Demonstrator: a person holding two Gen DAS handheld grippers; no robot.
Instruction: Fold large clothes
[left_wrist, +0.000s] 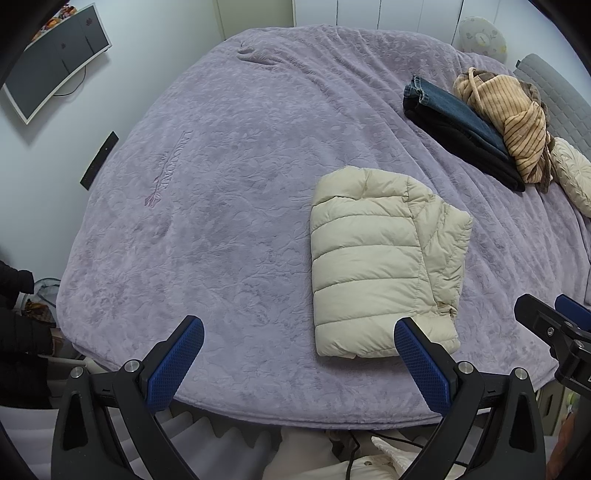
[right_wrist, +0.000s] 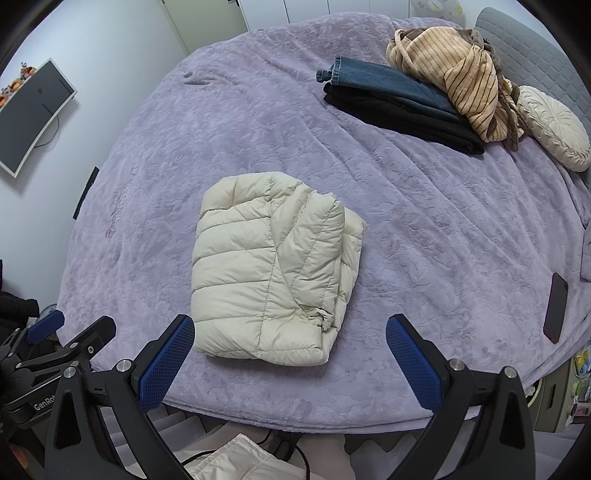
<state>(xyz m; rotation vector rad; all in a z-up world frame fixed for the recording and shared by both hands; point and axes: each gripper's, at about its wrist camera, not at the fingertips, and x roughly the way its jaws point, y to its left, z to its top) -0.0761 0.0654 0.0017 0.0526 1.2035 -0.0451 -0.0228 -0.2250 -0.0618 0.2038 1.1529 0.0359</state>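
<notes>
jacket (right_wrist: 273, 280) sits folded on the bed (right_wrist: 424, 236), long axis running away from both hand-held grippers. right hand-held gripper (right_wrist: 290, 352) is straight in front of it, so nearer; left hand-held gripper (left_wrist: 299, 354) has it off to its right. both spread apart, empty.

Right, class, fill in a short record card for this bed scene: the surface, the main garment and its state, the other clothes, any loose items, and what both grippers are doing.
surface: lilac embossed plush bedspread
main garment: cream quilted puffer jacket, folded into a compact rectangle, lying free
other clothes: folded blue jeans on a folded black garment; crumpled tan striped top beside them
loose items: dark smartphone; round cream pleated cushion
left gripper: open, empty
right gripper: open, empty
</notes>
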